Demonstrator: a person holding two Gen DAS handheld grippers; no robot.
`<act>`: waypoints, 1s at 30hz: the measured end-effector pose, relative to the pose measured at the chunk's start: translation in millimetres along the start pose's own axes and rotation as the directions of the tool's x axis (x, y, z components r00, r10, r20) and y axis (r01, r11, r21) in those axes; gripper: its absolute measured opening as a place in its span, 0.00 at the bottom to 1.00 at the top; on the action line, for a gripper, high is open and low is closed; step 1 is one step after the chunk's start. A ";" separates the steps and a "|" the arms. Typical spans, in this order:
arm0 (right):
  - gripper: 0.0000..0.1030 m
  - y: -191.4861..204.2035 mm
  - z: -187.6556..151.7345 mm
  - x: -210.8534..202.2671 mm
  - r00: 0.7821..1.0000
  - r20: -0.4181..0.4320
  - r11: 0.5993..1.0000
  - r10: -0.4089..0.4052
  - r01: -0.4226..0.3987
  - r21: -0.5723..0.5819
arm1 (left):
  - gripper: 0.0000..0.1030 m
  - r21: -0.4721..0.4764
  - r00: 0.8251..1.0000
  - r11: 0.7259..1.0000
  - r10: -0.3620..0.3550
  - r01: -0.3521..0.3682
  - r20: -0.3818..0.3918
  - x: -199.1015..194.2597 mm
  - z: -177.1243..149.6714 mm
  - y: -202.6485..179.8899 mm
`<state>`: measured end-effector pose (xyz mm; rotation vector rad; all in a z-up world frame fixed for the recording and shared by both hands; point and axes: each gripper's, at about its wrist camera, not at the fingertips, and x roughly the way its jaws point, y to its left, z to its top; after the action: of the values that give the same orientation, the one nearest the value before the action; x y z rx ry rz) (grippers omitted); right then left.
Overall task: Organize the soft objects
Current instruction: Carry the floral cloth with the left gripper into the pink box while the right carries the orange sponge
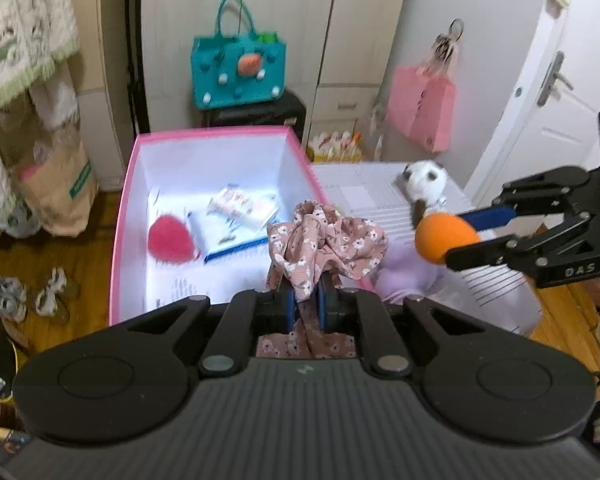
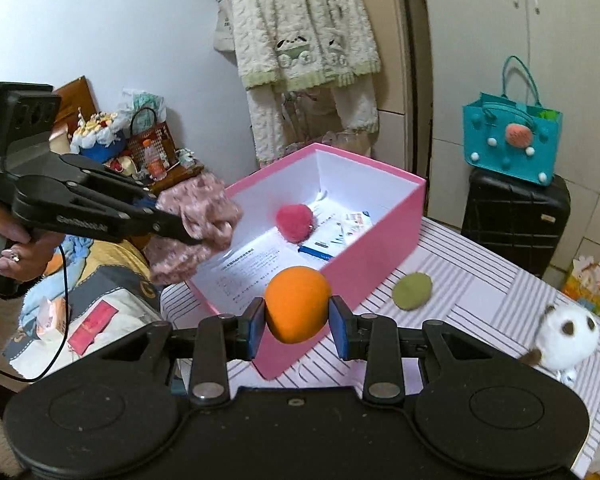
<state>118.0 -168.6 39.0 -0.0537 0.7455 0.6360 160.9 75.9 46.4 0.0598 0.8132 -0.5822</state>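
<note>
My left gripper point(image 1: 307, 300) is shut on a pink floral cloth point(image 1: 328, 240) and holds it over the near right corner of the pink box point(image 1: 118, 232). In the right wrist view the left gripper point(image 2: 188, 236) holds the cloth point(image 2: 196, 220) at the box's left end. My right gripper point(image 2: 299, 322) is shut on an orange soft ball point(image 2: 298, 304), above the near wall of the box point(image 2: 380, 248); it also shows in the left wrist view point(image 1: 460, 240) with the ball point(image 1: 440, 240). A red soft ball point(image 2: 295, 222) lies inside the box.
Papers and leaflets point(image 1: 236, 216) line the box floor. A green soft disc point(image 2: 412, 290) and a white plush toy point(image 2: 568, 336) lie on the striped table point(image 2: 480, 300). A teal bag point(image 2: 512, 140) sits on a black suitcase point(image 2: 516, 220) behind. A bed point(image 2: 80, 300) is at left.
</note>
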 end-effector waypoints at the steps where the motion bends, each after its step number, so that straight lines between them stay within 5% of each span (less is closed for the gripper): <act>1: 0.38 1.6 2.6 3.8 1.000 -0.003 1.000 0.000 0.000 -0.005 | 0.10 -0.008 1.000 1.000 -0.001 0.001 -0.010 3.2 0.3 6.5; 11: 0.38 15.0 38.8 53.6 0.998 -0.006 0.991 -0.062 0.061 -0.121 | 0.11 0.068 0.994 0.995 0.077 -0.072 -0.082 54.9 9.9 38.1; 16: 0.38 12.1 57.6 89.5 0.997 -0.029 0.984 -0.066 0.060 -0.165 | 0.11 0.142 0.980 0.985 0.116 -0.093 -0.162 88.1 17.2 43.7; 22: 0.38 -5.9 77.0 138.3 0.995 -0.093 0.990 -0.041 0.027 -0.142 | 0.12 0.187 0.955 0.962 0.234 -0.200 -0.183 115.3 26.3 55.3; 30: 0.38 -20.7 98.4 185.9 0.989 -0.147 0.986 0.001 -0.025 -0.162 | 0.13 0.168 0.950 0.966 0.228 -0.194 -0.212 130.5 35.6 60.9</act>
<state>293.6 -62.7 -11.8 -0.2485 0.8341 0.7106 286.3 56.7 -30.4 0.3503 0.9737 -0.4341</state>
